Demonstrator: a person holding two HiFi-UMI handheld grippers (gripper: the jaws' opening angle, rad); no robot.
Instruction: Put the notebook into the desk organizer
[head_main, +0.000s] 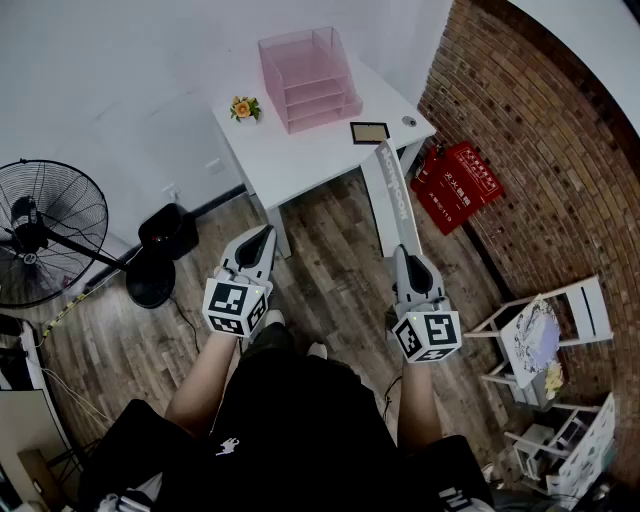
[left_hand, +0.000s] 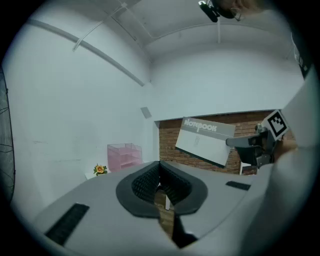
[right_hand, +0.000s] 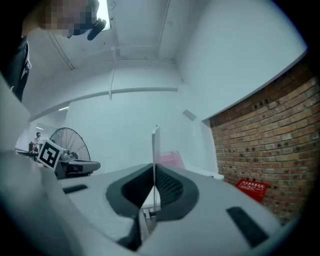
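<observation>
The grey-and-white notebook (head_main: 393, 195) stands on edge in my right gripper (head_main: 402, 255), which is shut on its lower end. It juts forward over the floor toward the white table (head_main: 300, 155). In the right gripper view the notebook (right_hand: 155, 150) is a thin vertical sheet between the pads. The left gripper view shows its printed cover (left_hand: 205, 141). A pink desk organizer (head_main: 310, 80) with stacked trays stands at the back of the table. My left gripper (head_main: 262, 238) hangs level to the left, shut with nothing in it.
A small flower pot (head_main: 244, 108) and a dark framed tablet (head_main: 369, 132) lie on the table. A floor fan (head_main: 50, 230) stands at the left. A red box (head_main: 457, 185) leans on the brick wall at the right, and a white rack (head_main: 545, 340) stands further right.
</observation>
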